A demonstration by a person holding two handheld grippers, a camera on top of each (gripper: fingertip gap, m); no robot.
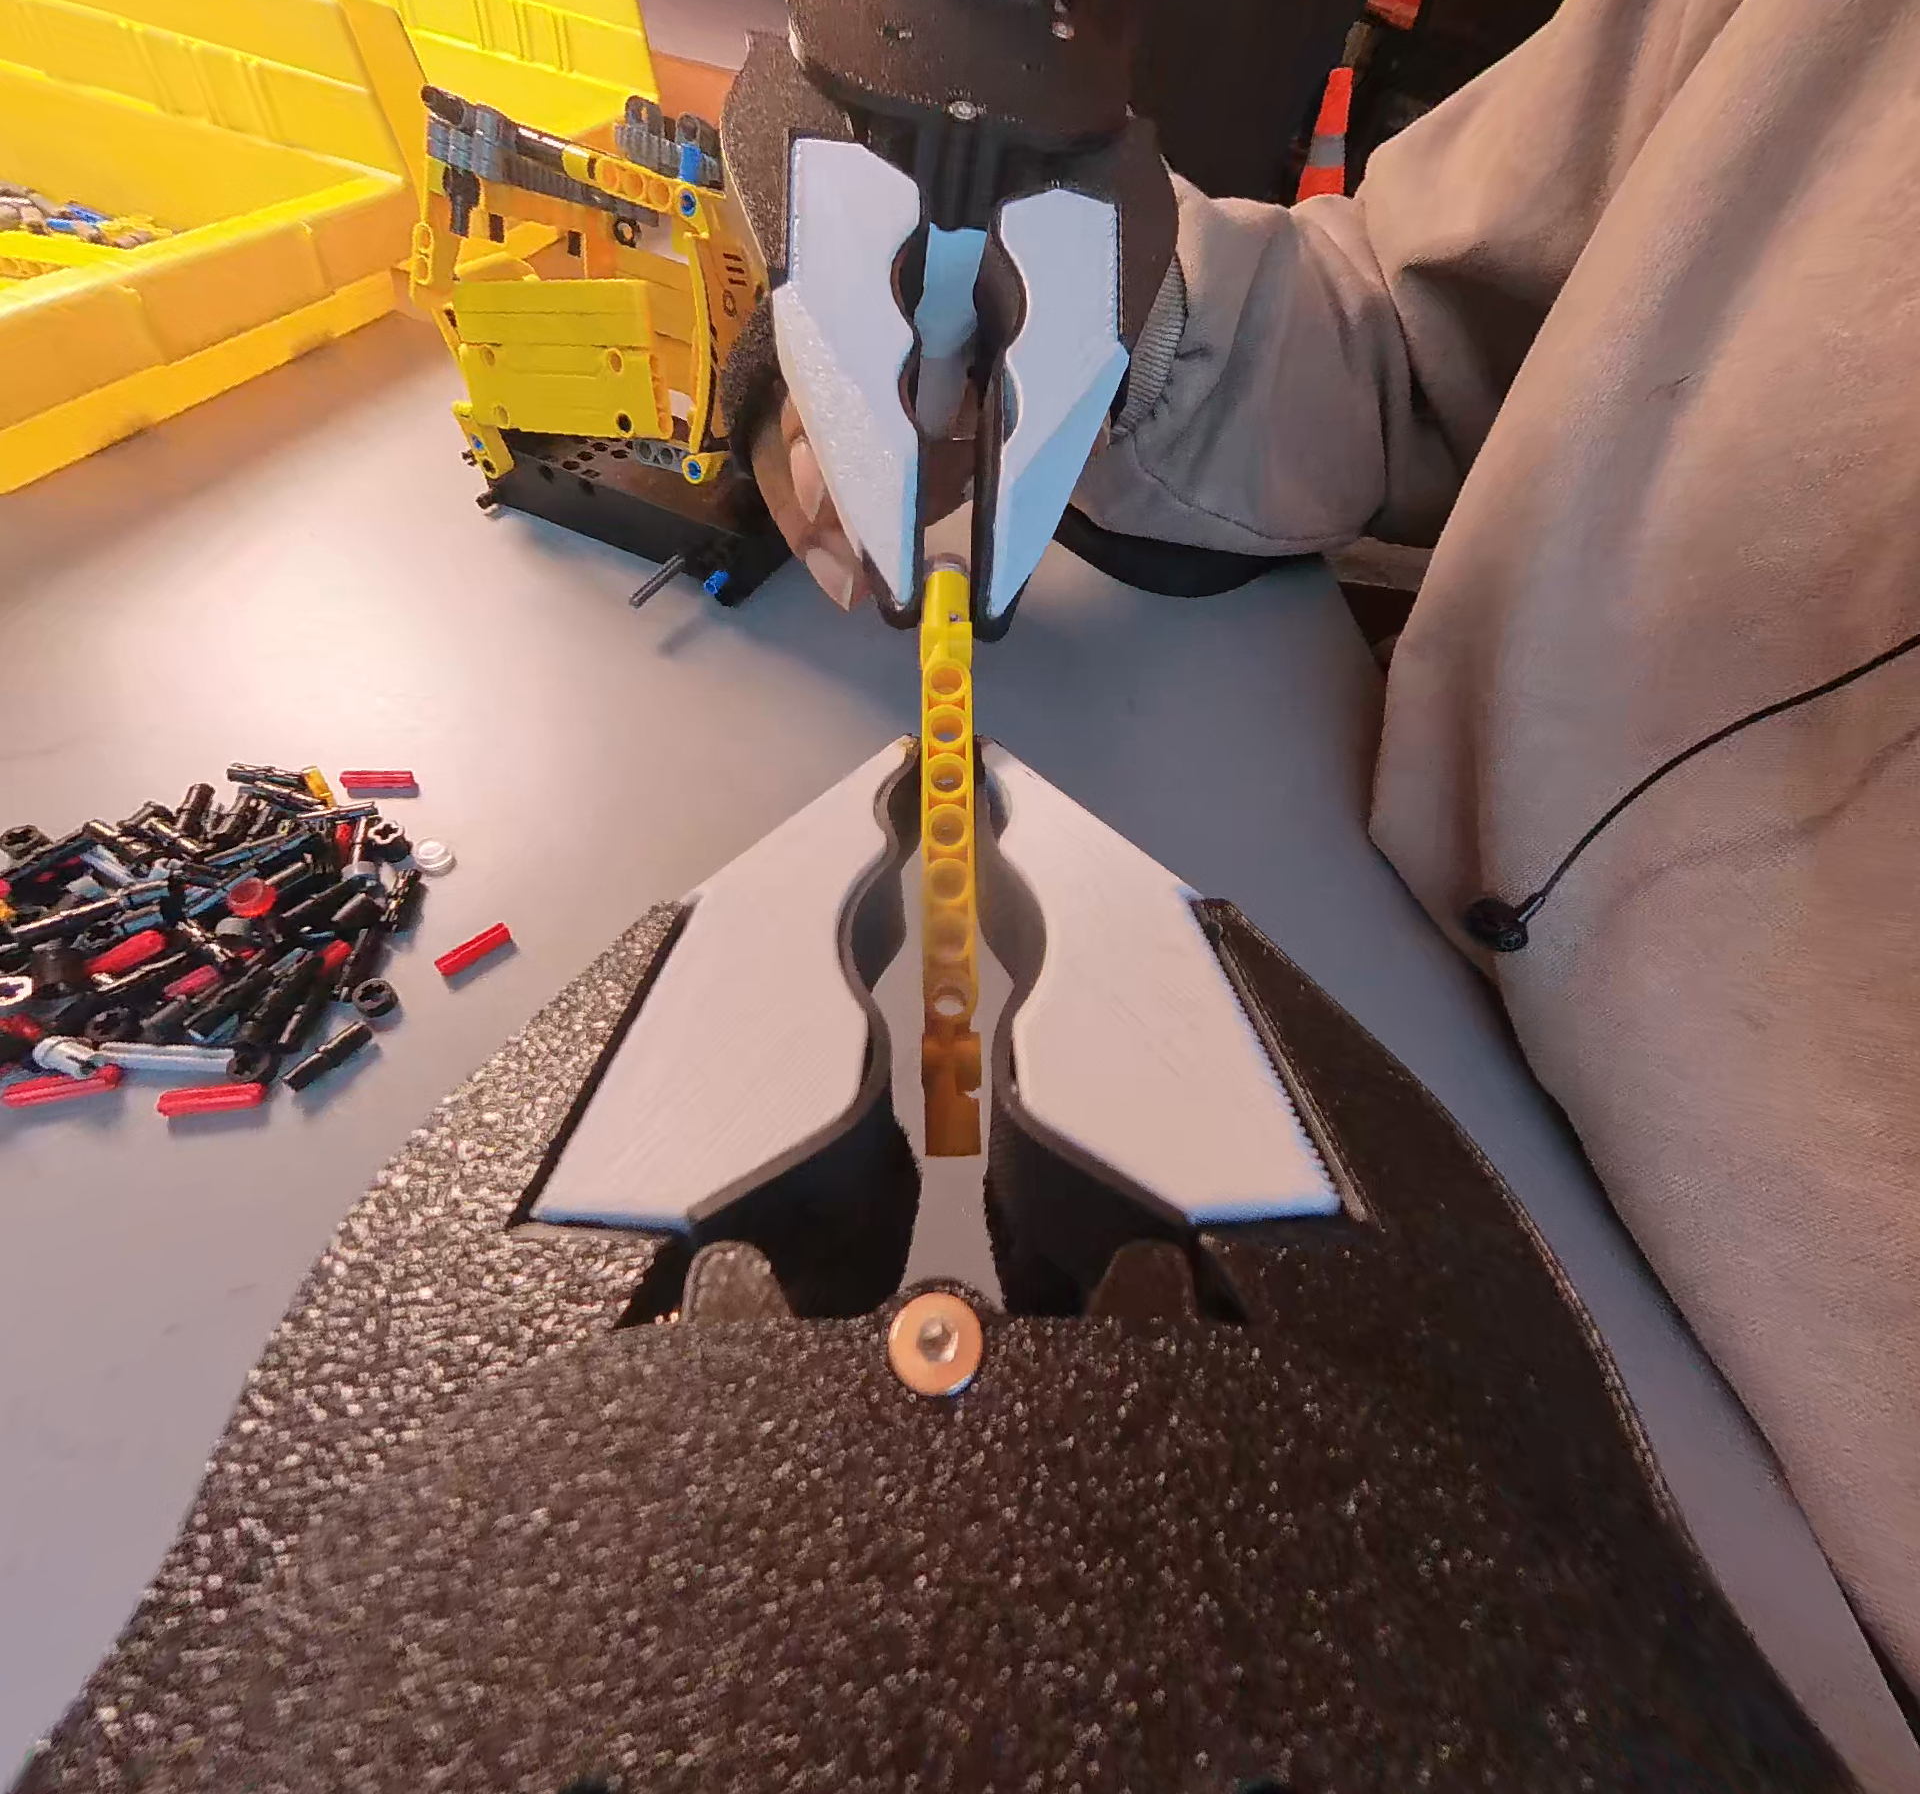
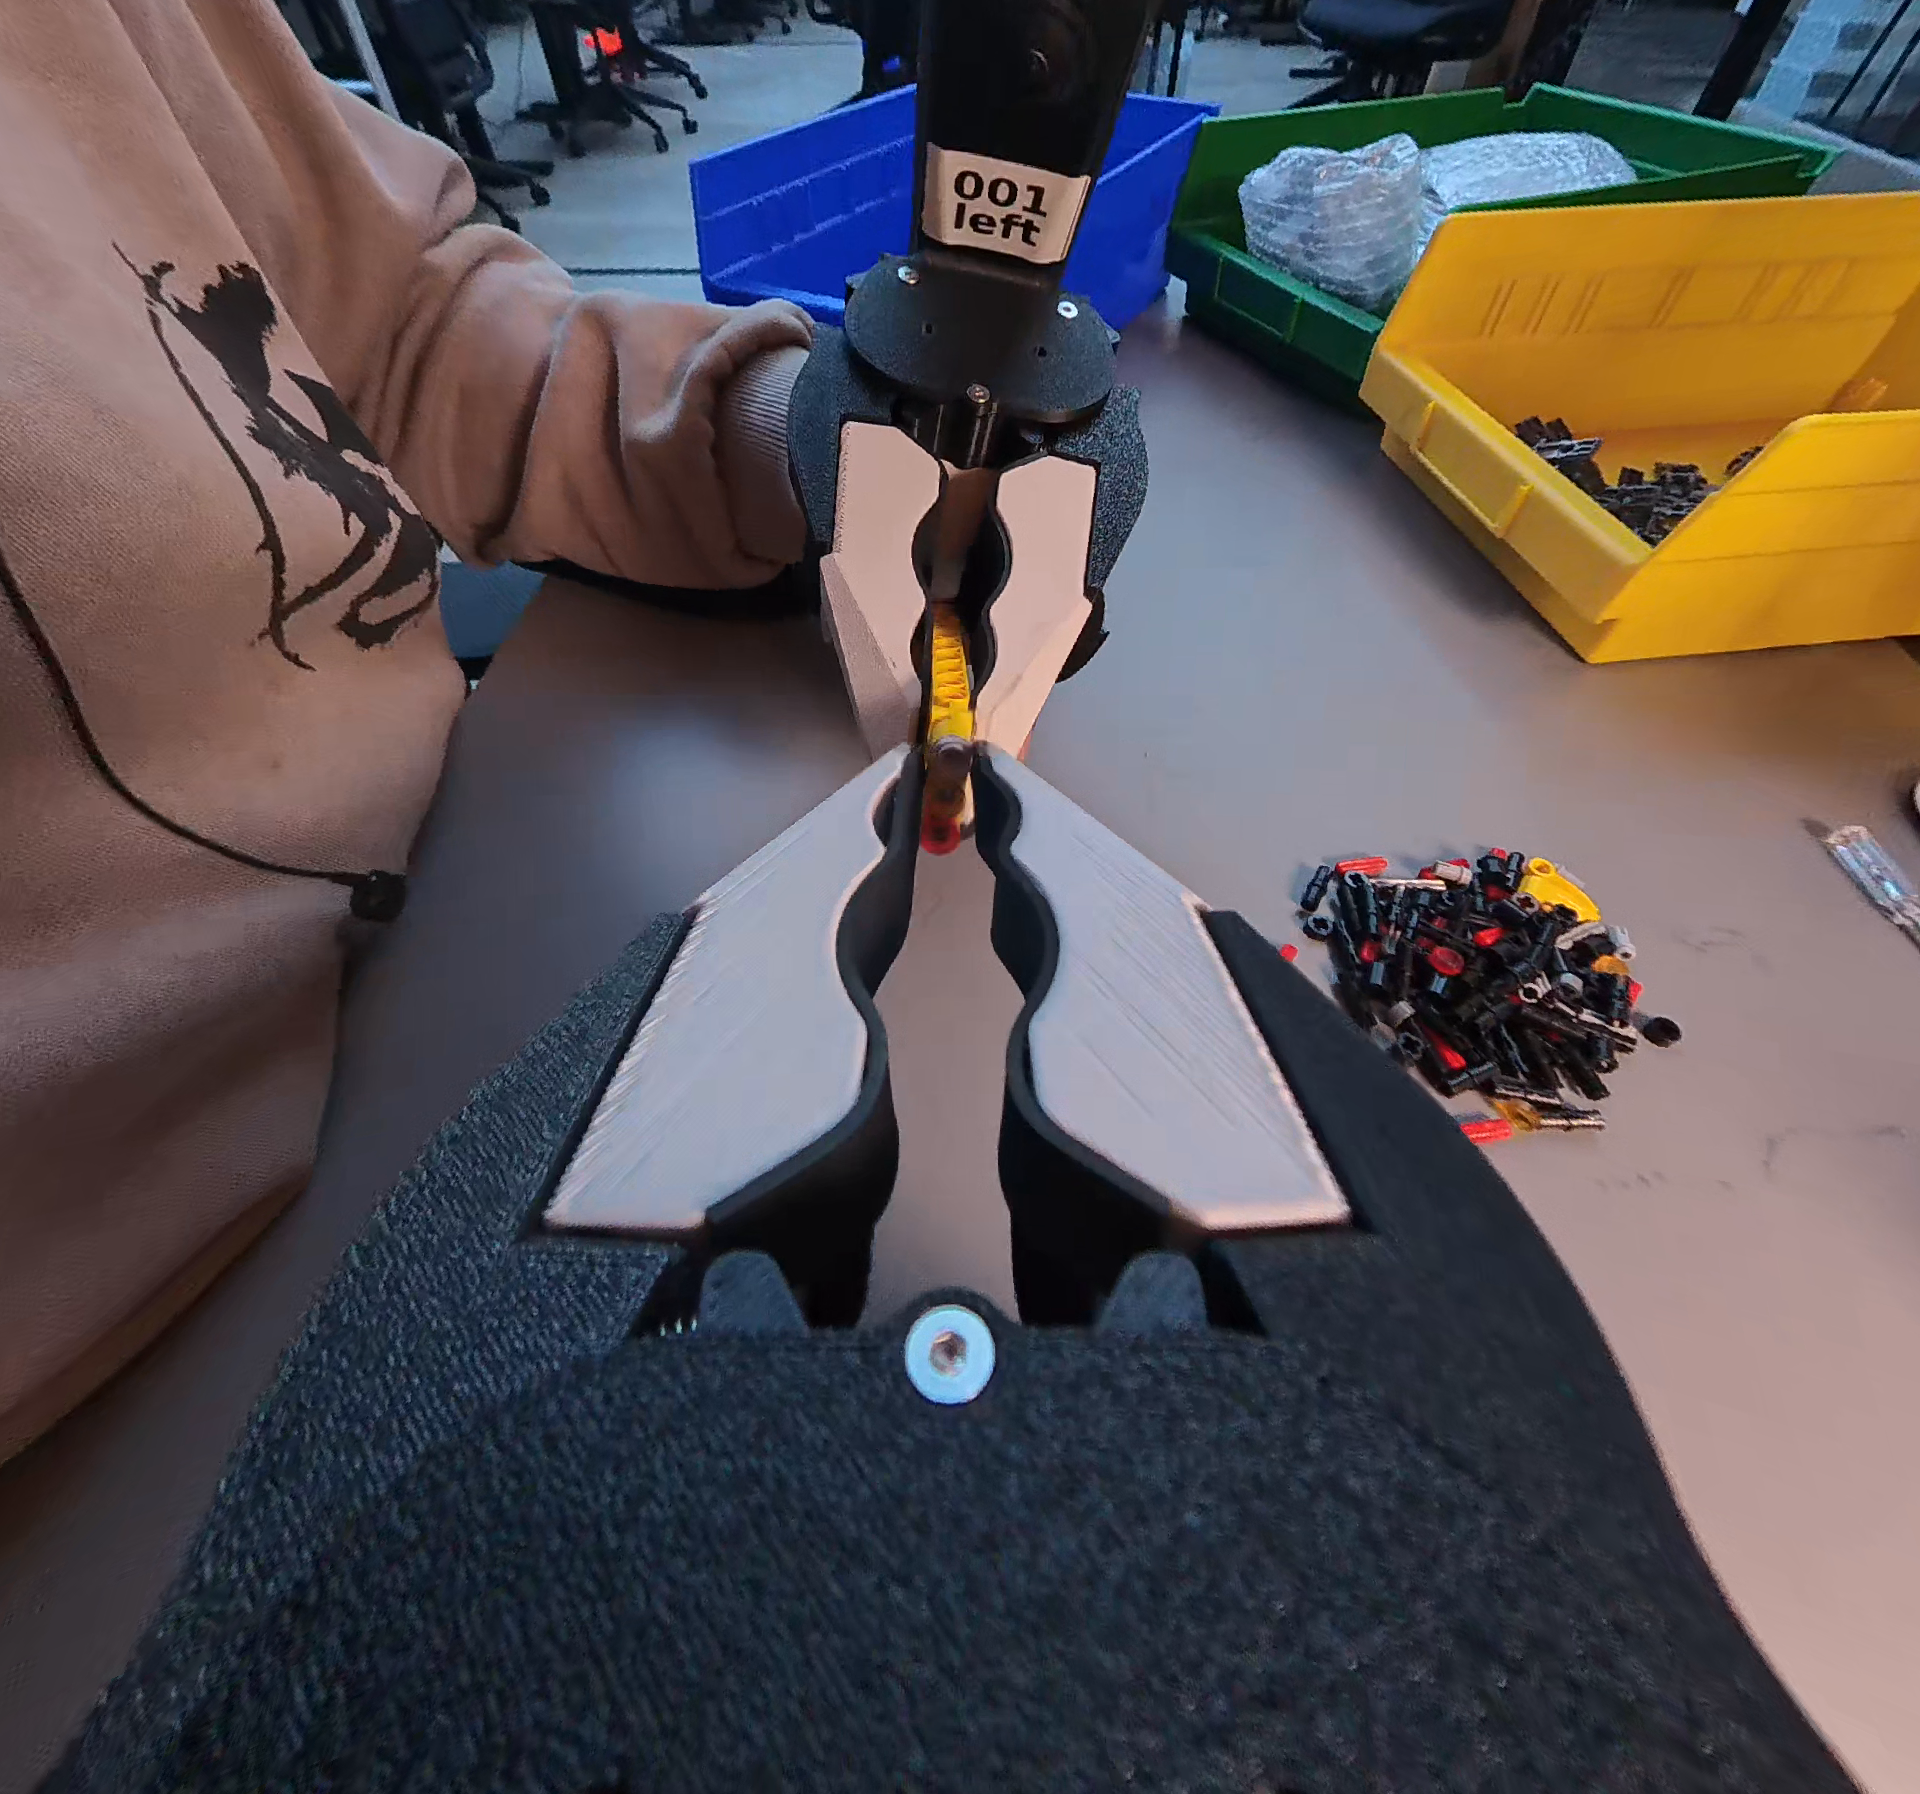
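From my station, the left tool [image 1: 948, 757] is clamped on a yellow perforated beam [image 1: 948, 840], which lies lengthwise between its fingers and projects forward past the tips. The right tool [image 1: 943, 606] faces it head-on, tips nearly meeting; in the left wrist view its fingers are closed around the beam's far end, where a small grey pin [image 1: 948, 566] sits. In the right wrist view the right tool [image 2: 948, 768] pinches that grey pin [image 2: 951, 757] at its tips, with a red-ended piece [image 2: 938, 832] just behind them between the fingers, and the left tool [image 2: 951, 721] directly ahead with the yellow perforated beam [image 2: 949, 669] inside its grip. Both tools hang above the grey worktop [image 1: 364, 622]. To the left of the left tool lies a loose heap of black and red pins [image 1: 197, 923]; ahead and to the left stands a part-built yellow model [image 1: 582, 331], with yellow bins [image 1: 208, 217] beyond it. A person's beige sleeve [image 1: 1351, 373] lies behind the right tool.
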